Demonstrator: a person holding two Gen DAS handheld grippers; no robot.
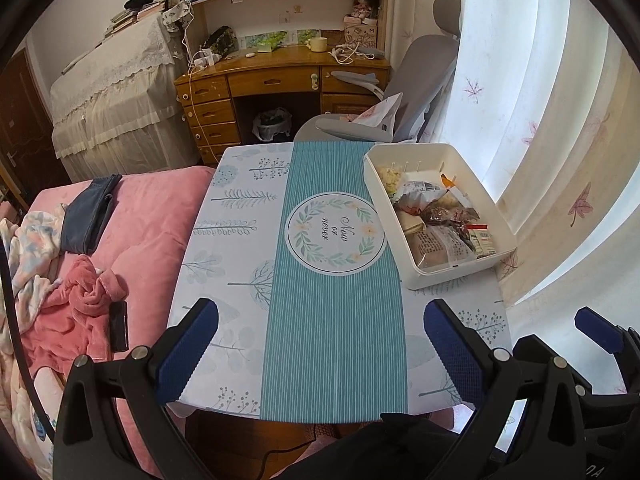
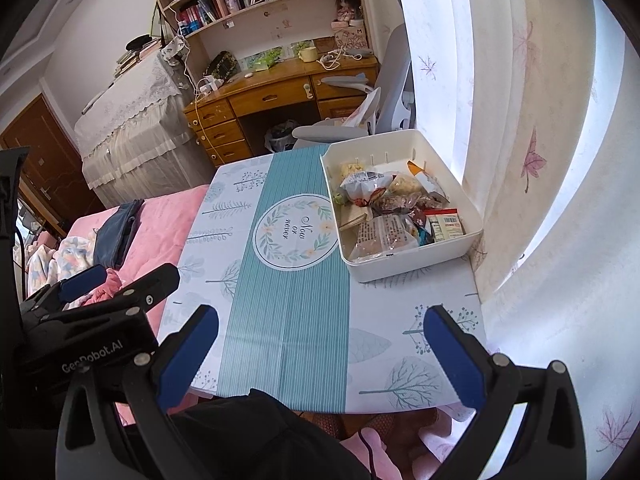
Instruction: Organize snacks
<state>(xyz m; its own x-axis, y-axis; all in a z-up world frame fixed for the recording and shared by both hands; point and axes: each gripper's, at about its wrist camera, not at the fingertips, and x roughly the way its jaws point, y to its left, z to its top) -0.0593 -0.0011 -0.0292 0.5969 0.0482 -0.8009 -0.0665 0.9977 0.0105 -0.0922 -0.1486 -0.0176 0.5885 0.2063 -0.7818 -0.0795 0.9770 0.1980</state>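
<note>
Both grippers are hovering over the near edge of the table (image 1: 240, 216), holding nothing. Left gripper (image 1: 320, 344) is sitting with jaws spread wide, blue pads (image 1: 188, 350) well apart. Right gripper (image 2: 320, 350) is likewise gaping wide, nothing between its fingers. The two are sitting side by side, left one showing at the near left of the right wrist view.

Snacks (image 1: 434, 218) are lying piled in a white bin (image 1: 452, 270) at the table's far right, near the curtain (image 1: 560, 128). Packets are overlapping; individual types are hard to tell. The bin is resting partly on the teal runner (image 1: 332, 320), well apart from both grippers.
</note>
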